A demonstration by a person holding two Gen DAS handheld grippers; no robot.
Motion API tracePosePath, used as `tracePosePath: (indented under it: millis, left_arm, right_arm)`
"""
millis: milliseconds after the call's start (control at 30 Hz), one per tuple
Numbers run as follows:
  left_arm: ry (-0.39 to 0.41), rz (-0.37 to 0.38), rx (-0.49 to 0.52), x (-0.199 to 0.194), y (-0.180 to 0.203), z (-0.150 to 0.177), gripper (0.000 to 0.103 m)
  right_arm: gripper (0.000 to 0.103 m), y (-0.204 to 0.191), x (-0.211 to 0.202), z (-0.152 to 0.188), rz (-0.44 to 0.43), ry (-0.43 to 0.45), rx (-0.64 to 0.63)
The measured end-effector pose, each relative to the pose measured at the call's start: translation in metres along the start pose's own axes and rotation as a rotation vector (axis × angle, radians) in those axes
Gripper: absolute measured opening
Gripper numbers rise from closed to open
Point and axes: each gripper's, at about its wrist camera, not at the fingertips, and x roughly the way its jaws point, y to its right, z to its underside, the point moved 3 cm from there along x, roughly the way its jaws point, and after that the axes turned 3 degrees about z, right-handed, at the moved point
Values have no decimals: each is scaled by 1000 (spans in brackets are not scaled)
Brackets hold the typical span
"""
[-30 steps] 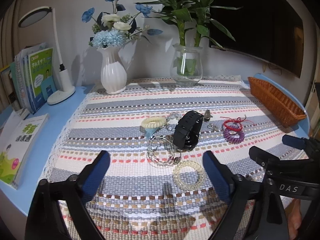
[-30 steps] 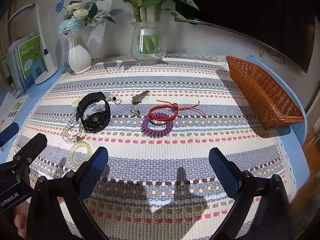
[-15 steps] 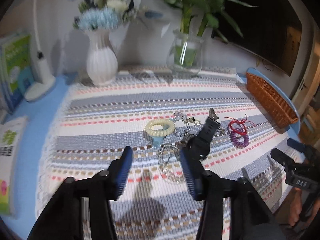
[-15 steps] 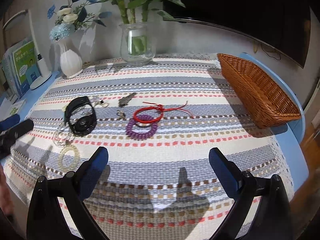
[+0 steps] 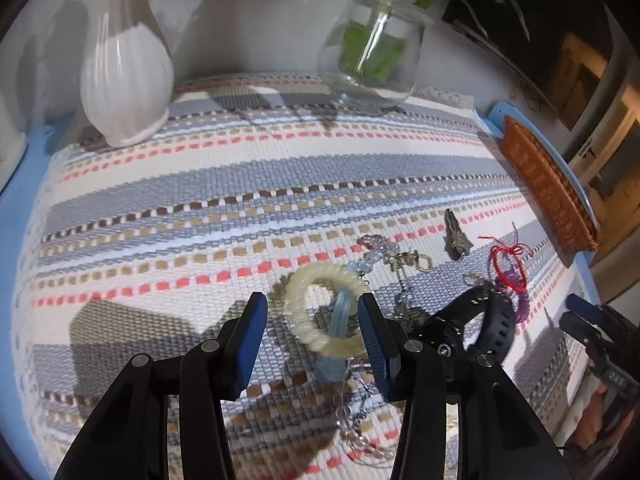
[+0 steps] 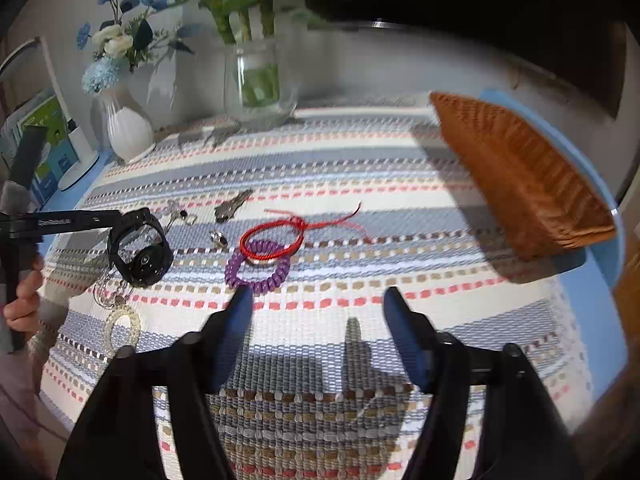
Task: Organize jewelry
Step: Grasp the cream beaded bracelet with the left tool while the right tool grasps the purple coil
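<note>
Striped cloth (image 5: 248, 184) covered our blue bench, wicker basket (image 6: 516, 176) at its right edge. Our left gripper (image 5: 312, 336) stood half-closed, fingers flanking the cream coil bracelet (image 5: 320, 312), not pressing. Our right gripper (image 6: 316, 300), jaws just narrowing and empty, neared the purple coil (image 6: 258, 268).

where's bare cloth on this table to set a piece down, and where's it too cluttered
Bare cloth: the wide band between the white vase, the glass vase and the jewelry, and the stretch between the red cord bracelet and the wicker basket. Crowded: around the black watch, cream coil bracelet, and purple coil.
</note>
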Motion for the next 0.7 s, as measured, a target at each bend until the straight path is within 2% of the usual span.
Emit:
tracePosePath:
  millis: [100,267,433,533,567,600,700]
  left_arm:
    - [10,14,-14,4,-6,2,48]
    - [35,51,-33,2,-13,5,48]
    - [50,28,-18,2,-12,6,41]
    - [61,-12,-7,4,-10,6,29]
    - [61,-26,-7,5,-11,6,19]
    - [64,-41,-8,6,-12,6,13]
    - [72,-36,-30,4,-17,6,11]
  right_arm:
    - [48,2,19,0,-40,-63,30]
    - [47,-3,37,-8,-77,-97,68]
    - [45,-13,53,-18,-70,-104,68]
    - [40,-23,61,-20,-39,-99,40]
    - [40,-26,63,-21,-11,-89,18]
    - [38,-30,63,-21,11,-85,-3]
    - [34,-38,65,-20,61,-83,-51]
